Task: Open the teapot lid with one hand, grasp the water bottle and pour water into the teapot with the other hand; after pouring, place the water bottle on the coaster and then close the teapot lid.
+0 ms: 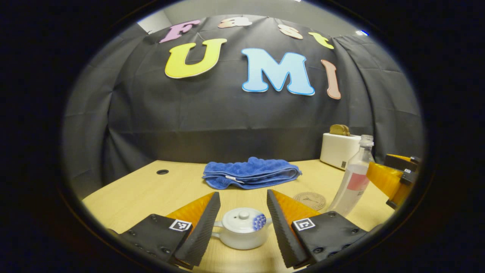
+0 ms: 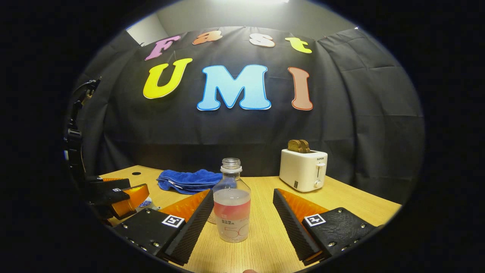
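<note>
Teapot [image 1: 242, 228] is sitting lidded between your left claw's [image 1: 242, 212] spread fingers; your right claw [image 2: 242, 212] is gaping level around the water bottle [image 2: 231, 204], touching nothing.

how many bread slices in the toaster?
2, side by side in the top slots of the toaster at the table's back right; the bread tops overlap, so a further slice could be hidden.

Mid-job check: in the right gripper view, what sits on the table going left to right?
Left gripper → blue towel → water bottle, uncapped and upright between the right gripper's open fingers → white toaster with toast in its slots.
</note>
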Action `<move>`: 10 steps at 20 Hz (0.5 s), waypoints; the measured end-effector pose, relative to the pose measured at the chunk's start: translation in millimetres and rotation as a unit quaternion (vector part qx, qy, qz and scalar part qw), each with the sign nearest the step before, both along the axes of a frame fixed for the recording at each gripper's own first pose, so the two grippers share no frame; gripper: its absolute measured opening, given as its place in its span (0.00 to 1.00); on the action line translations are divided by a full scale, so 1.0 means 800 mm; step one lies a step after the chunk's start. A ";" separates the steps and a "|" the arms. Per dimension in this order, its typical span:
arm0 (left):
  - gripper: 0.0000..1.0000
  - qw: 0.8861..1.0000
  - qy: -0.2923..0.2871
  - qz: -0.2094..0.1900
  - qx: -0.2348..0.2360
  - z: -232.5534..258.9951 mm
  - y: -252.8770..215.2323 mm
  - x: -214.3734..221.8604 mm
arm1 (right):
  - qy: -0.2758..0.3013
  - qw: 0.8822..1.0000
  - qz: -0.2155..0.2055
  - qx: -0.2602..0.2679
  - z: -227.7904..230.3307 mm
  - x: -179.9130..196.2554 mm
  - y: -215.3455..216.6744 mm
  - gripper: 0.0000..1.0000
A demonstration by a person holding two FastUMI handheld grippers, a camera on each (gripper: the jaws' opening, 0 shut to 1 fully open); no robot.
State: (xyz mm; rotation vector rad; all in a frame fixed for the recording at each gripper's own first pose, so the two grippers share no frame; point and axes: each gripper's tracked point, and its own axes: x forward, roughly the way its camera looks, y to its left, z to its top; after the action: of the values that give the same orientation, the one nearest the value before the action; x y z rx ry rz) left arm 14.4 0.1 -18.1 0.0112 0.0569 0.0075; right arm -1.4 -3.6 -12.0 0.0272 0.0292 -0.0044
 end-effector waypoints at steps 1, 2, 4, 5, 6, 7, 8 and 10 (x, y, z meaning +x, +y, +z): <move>0.82 1.000 0.005 0.001 0.001 -0.005 0.000 0.002 | 0.001 1.000 -0.001 0.001 -0.001 0.000 -0.001 0.99; 0.82 1.000 0.012 0.003 0.003 -0.008 0.001 0.004 | 0.003 1.000 -0.002 0.002 -0.003 -0.001 -0.002 0.99; 0.82 1.000 0.023 0.007 0.004 -0.016 0.003 0.007 | 0.006 1.000 -0.004 0.005 -0.007 -0.003 -0.005 0.99; 0.82 1.000 0.026 0.008 0.004 -0.019 0.003 0.008 | 0.008 1.000 -0.006 0.007 -0.008 -0.003 -0.008 0.99; 0.82 1.000 0.027 0.009 0.004 -0.020 0.004 0.010 | 0.009 1.000 -0.007 0.008 -0.010 -0.003 -0.009 0.99; 0.82 1.000 0.028 0.011 0.004 -0.023 0.005 0.013 | 0.011 1.000 -0.008 0.010 -0.011 -0.003 -0.011 0.99; 0.75 0.999 0.031 0.011 0.004 -0.025 0.005 0.012 | 0.012 1.000 -0.010 0.012 -0.012 -0.003 -0.014 0.99; 0.61 0.999 0.034 0.015 0.007 -0.026 0.008 0.011 | 0.014 1.000 -0.014 0.014 -0.015 -0.003 -0.018 0.99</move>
State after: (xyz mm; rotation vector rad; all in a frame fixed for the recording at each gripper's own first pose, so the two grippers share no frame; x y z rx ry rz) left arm 23.1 6.5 -38.6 0.0249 0.1250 0.0367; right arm -3.6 -17.7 -23.9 0.0547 0.0576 -0.0324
